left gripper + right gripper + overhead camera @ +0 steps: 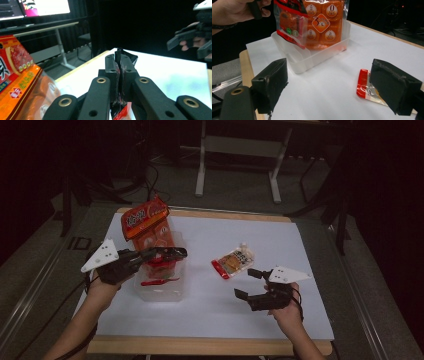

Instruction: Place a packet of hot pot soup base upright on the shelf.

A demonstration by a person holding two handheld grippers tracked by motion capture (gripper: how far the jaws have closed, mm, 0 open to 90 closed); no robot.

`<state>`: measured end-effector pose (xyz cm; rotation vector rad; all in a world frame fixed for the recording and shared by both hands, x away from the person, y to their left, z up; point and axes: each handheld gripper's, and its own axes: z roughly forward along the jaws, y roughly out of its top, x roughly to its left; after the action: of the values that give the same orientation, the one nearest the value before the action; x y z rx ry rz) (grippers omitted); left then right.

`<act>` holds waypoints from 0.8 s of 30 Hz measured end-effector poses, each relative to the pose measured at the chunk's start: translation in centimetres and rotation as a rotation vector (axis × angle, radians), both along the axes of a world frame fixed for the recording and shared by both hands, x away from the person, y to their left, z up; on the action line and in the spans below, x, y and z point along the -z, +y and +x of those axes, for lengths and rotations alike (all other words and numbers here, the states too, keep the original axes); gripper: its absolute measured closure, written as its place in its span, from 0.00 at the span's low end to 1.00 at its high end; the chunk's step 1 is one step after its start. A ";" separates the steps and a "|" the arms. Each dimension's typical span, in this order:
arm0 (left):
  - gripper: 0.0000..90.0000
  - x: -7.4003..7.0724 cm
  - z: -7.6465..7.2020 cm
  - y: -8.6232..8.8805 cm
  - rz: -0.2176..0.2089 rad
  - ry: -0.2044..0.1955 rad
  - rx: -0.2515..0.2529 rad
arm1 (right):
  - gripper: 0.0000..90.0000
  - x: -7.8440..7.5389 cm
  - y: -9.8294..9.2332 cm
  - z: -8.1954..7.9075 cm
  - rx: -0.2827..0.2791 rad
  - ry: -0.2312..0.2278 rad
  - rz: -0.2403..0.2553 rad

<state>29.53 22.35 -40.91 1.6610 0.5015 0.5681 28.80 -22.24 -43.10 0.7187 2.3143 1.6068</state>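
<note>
From the high view, the left gripper point(167, 254) pinches a red snack pack point(159, 261) over the clear plastic tub point(172, 290), where a big orange bag point(147, 222) stands.

In the left gripper view, its jaws are squeezed tight on the pack's edge.

In the right gripper view, the right gripper point(337, 87) has its jaws wide apart, holding nothing, near a small packet point(365, 86) lying on the white table point(329, 75).

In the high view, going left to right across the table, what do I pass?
Left gripper, shut on a red-edged snack packet over the clear plastic bin → small snack pouch lying flat on the white sheet → right gripper, jaws open and holding nothing.
</note>
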 end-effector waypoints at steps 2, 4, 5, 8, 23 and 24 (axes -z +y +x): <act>0.97 0.0 0.0 -0.1 0.028 -0.007 -0.007 | 0.17 0.0 0.0 0.0 -0.002 0.001 0.000; 0.97 0.2 0.2 -0.3 0.044 -0.004 -0.005 | 0.17 0.0 0.1 0.0 -0.003 0.000 -0.002; 0.97 0.3 0.3 -0.3 0.050 0.004 -0.001 | 0.17 0.0 0.1 0.0 -0.003 0.001 -0.001; 0.97 0.8 0.8 -0.4 0.045 0.026 0.003 | 0.17 0.1 0.1 0.0 -0.006 0.001 -0.003; 0.97 2.7 1.5 -0.3 0.012 -0.022 0.003 | 0.17 0.2 0.0 0.0 -0.010 0.013 -0.002; 0.96 2.7 1.5 -0.3 0.014 -0.022 0.000 | 0.17 0.3 0.1 0.0 -0.011 0.016 -0.003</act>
<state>31.04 22.05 -43.60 1.6662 0.4823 0.5902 28.81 -22.17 -43.37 0.7218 2.3353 1.6084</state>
